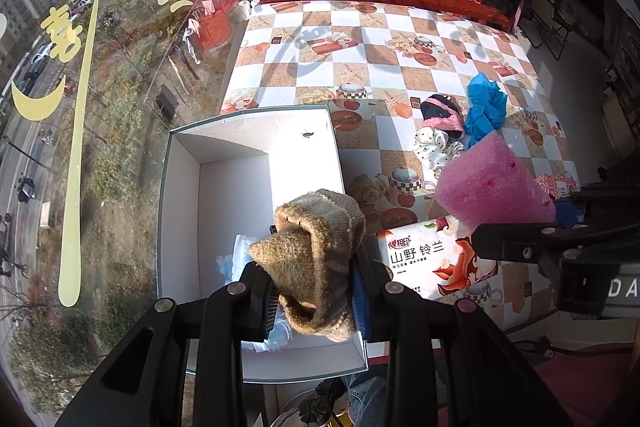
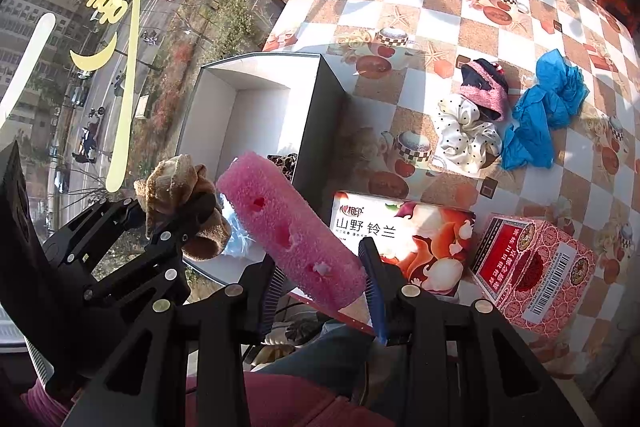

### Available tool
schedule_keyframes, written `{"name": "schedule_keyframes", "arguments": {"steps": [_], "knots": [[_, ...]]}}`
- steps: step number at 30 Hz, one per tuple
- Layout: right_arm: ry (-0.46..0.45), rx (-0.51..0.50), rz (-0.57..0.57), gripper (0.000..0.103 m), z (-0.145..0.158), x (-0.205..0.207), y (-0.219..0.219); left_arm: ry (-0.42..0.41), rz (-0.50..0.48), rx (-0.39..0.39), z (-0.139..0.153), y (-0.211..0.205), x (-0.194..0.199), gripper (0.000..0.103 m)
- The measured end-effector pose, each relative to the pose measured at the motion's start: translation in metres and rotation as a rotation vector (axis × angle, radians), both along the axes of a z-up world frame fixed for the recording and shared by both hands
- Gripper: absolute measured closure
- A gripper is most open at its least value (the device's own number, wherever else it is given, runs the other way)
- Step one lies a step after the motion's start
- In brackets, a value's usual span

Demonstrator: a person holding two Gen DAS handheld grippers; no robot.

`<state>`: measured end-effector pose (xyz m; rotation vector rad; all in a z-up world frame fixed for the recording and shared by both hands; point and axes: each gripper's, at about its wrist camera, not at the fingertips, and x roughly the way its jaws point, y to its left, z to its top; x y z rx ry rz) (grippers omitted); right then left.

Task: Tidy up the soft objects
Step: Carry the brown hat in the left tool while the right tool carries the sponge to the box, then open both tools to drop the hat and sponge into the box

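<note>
Left wrist view: a brown knitted sock (image 1: 320,263) is clamped between the jaws of the left gripper (image 1: 314,301), held above the open white box (image 1: 180,227) at the table's window edge. A crumpled pale-blue item (image 1: 236,259) is seen inside the box. Right wrist view: a pink sponge (image 2: 290,227) is gripped by the right gripper (image 2: 320,287), angled toward the box, just beside the sock. On the checkered tablecloth (image 2: 472,3) are left a polka-dot scrunchie (image 2: 468,131), a pink-and-dark fabric piece (image 2: 484,87) touching it, and blue crumpled plastic (image 2: 540,107) beside them. A tissue pack (image 2: 400,235) and a red carton (image 2: 532,267) are lying near the front edge.
</note>
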<state>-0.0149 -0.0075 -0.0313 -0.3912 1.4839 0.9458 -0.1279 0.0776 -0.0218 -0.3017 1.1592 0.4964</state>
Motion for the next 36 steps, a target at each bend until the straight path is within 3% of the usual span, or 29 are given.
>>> {"name": "schedule_keyframes", "arguments": {"steps": [10, 17, 36], "knots": [[-0.002, -0.008, 0.021, 0.064, -0.002, -0.002, 0.009, 0.001, 0.024, -0.016, -0.003, 0.010, -0.003, 0.070], [-0.003, 0.002, 0.055, 0.064, -0.004, -0.005, 0.027, 0.006, 0.102, -0.003, -0.007, 0.033, -0.013, 0.070], [0.039, -0.005, 0.171, 0.064, -0.017, -0.015, 0.118, 0.053, 0.271, -0.068, -0.041, 0.072, -0.042, 0.068]]}}
